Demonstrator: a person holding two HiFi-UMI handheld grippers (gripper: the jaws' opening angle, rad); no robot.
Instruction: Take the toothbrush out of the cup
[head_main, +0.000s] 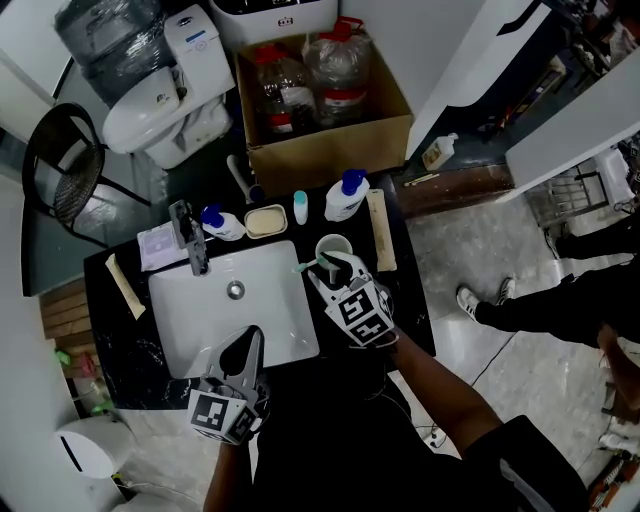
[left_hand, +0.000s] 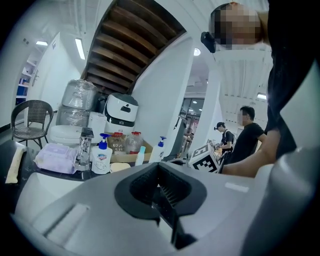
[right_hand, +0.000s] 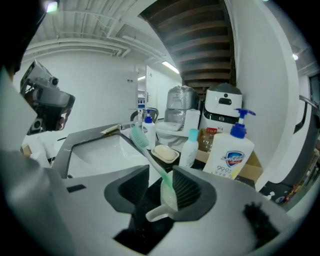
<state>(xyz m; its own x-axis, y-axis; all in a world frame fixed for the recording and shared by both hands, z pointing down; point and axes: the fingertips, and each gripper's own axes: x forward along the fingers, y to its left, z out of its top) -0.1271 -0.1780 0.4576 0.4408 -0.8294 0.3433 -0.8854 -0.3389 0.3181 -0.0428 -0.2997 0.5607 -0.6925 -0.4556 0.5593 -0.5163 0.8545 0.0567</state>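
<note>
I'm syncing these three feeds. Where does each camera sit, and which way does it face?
Head view: on the person's head, facing steeply down at the sink; shows left gripper, right gripper, right arm.
Left gripper view: on the left gripper, facing along its shut fingers toward the faucet; shows the right arm.
Right gripper view: on the right gripper, facing along its open fingers, toothbrush between them.
Shared: head and right gripper views both show toothbrush, cup and sink.

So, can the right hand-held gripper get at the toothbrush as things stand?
Likely yes: the toothbrush sits between the open jaws of the right hand-held gripper, with nothing in the way.
</note>
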